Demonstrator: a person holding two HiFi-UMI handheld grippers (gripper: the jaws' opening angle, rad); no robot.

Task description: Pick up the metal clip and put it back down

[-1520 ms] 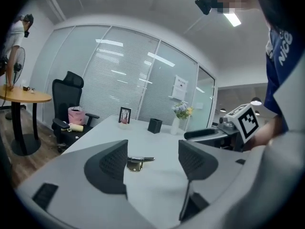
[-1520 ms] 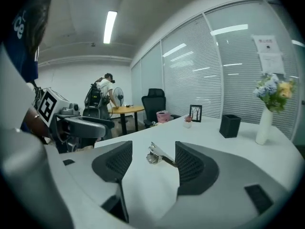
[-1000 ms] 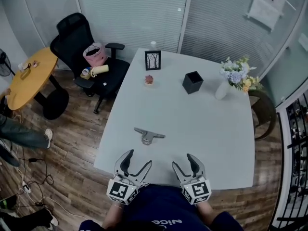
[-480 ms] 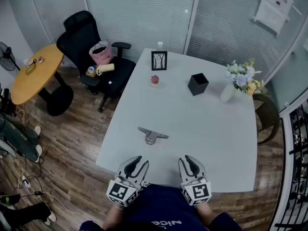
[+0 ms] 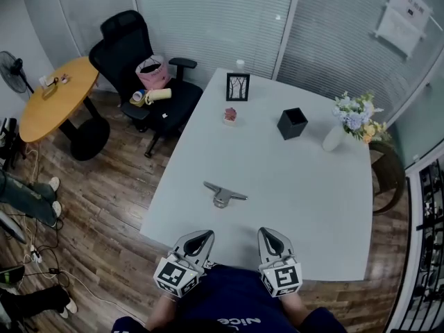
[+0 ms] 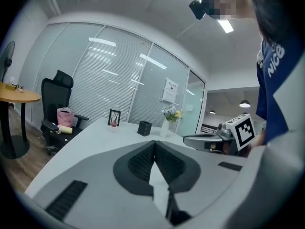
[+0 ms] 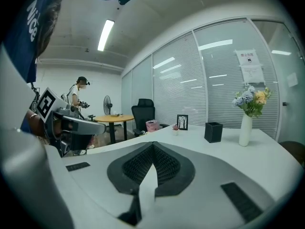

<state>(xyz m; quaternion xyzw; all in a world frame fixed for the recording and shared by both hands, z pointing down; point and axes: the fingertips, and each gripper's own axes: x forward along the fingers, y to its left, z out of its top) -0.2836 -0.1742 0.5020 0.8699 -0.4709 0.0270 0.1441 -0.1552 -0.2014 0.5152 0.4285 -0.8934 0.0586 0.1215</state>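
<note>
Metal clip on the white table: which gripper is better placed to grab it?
Probably left. The grey metal clip lies closer ahead of the left gripper than the right gripper. Both have just closed, empty, so either must reopen.

We cannot read the notice (image 5: 406, 12) on the far right wall; the left edge cuts off a person's legs (image 5: 24, 194).

The left tongs (image 5: 203, 236) and the right tongs (image 5: 268, 234) are held side by side, a little apart, both pointing forward and tipped slightly downward. Each pair's jaws have just been closing and now meet, pads together, with nothing between them.
</note>
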